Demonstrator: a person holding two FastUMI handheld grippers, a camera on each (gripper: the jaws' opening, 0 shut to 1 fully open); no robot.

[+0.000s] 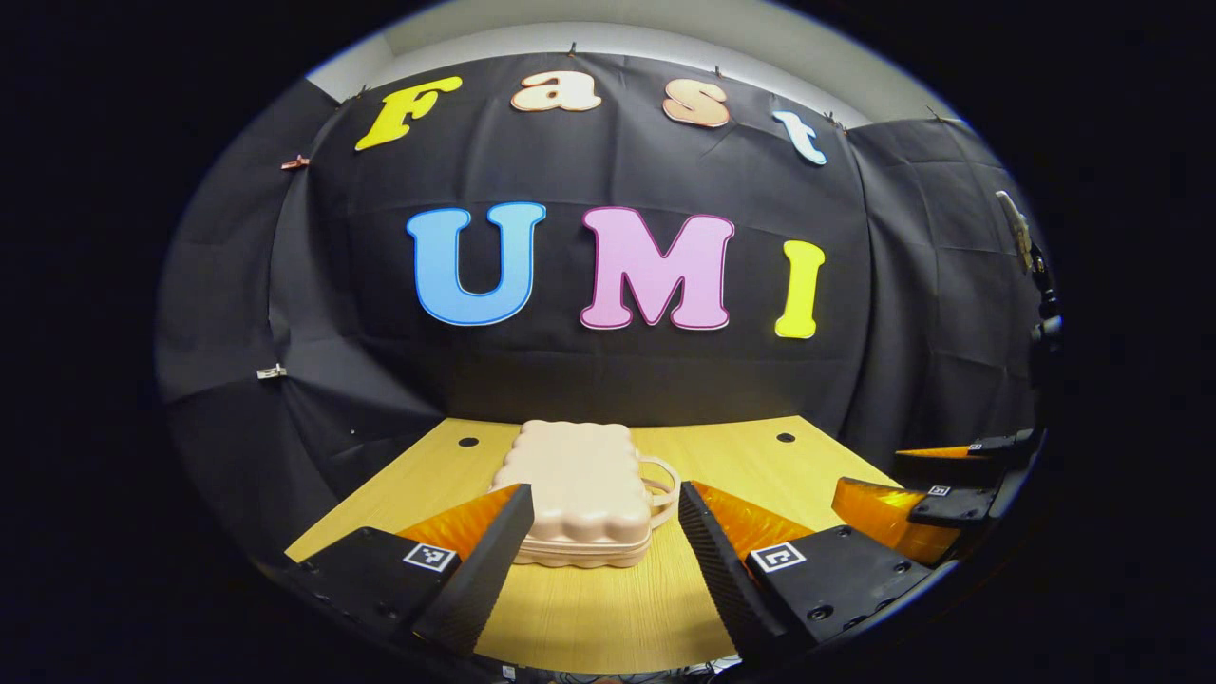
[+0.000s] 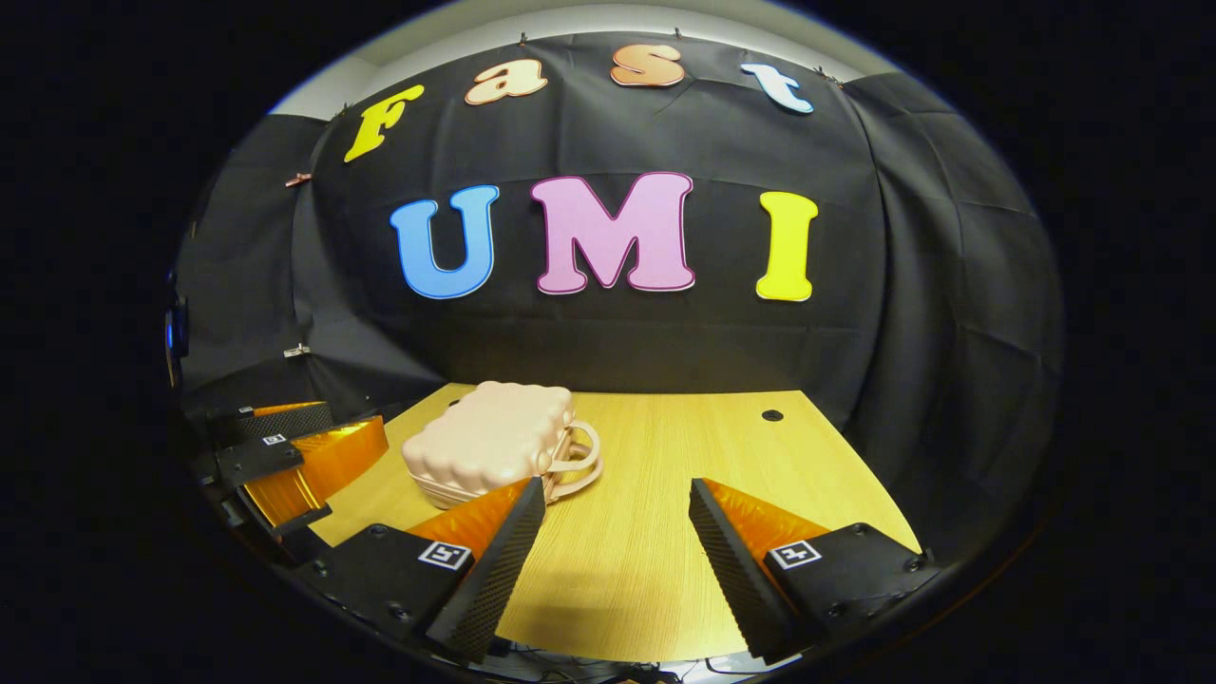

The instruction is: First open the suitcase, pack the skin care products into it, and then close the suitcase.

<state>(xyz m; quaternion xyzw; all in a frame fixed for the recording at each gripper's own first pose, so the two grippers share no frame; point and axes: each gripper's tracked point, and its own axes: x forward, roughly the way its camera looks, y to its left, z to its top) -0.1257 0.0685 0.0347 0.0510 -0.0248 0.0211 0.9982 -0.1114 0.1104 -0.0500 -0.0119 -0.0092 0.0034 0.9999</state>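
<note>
Suitcase position: small pink suitcase (image 1: 579, 494) lay flat and closed on the wooden table (image 1: 608, 608), left of centre, lid up, handle toward the right side; in the right gripper view sat beside and beyond the left finger (image 2: 480, 446).
Handle: looped carry handle (image 1: 662, 489) stuck out from the side, resting just above the tabletop.
Shell: looked like hard moulded plastic, glossy, with a scalloped, wavy rim and shallow ribs across the lid; judged stiff and fairly slippery under flat pads.
Seam: dark line ran around the lower edge where lid met base; latch or zip too small to tell.
Weight: judged light, likely to slide on the smooth wood grain if pushed from one side only.
Where to hold: probably the lid edge near the handle for lifting, with the base pinned by the other tool.
Left gripper (image 1: 603, 518): jaws wide apart, hovering in front of the case, holding nothing.
Right gripper (image 2: 616, 518): jaws wide apart over bare table, holding nothing.
Skin care products: not made out on the tabletop.
</note>
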